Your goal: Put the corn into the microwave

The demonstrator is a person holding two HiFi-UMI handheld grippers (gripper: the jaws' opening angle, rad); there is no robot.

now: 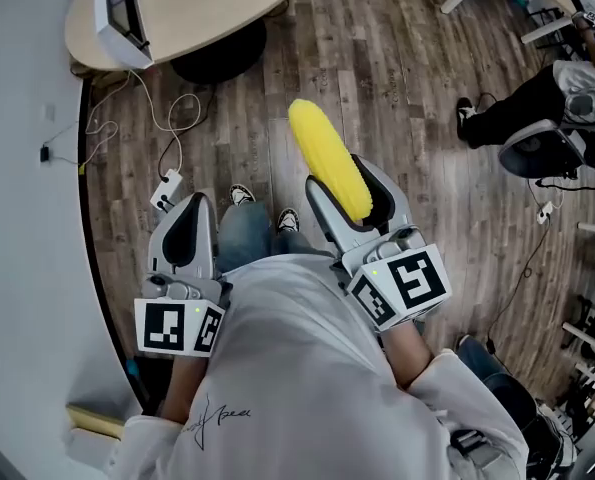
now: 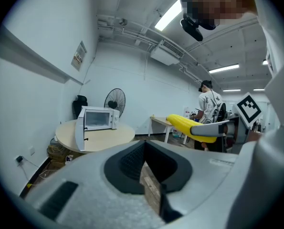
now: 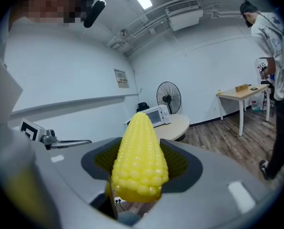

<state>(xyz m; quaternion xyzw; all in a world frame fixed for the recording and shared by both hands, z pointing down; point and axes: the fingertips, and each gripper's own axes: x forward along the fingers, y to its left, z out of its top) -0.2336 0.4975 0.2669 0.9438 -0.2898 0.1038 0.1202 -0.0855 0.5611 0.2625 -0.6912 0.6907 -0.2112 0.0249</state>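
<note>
Head view is showing the right gripper [image 1: 342, 193] gripping the corn [image 1: 329, 173] between its jaws, with the yellow cob sticking out past the jaw tips over the wooden floor [image 1: 427, 118]. Right gripper view is confirming this: the cob's blunt end is sitting deep between the two dark pads, which are pressing on either side of it. The left gripper [image 1: 199, 206] is riding beside it at about the same height, its jaws closed together and holding nothing. The microwave [image 2: 96, 120] is sitting on a round counter [image 2: 110, 136] against the far wall, its door hanging open, and the corn is well apart from it. A fan [image 2: 114, 100] is standing behind the counter, and a person [image 2: 209, 104] is standing farther back in the room.
</note>
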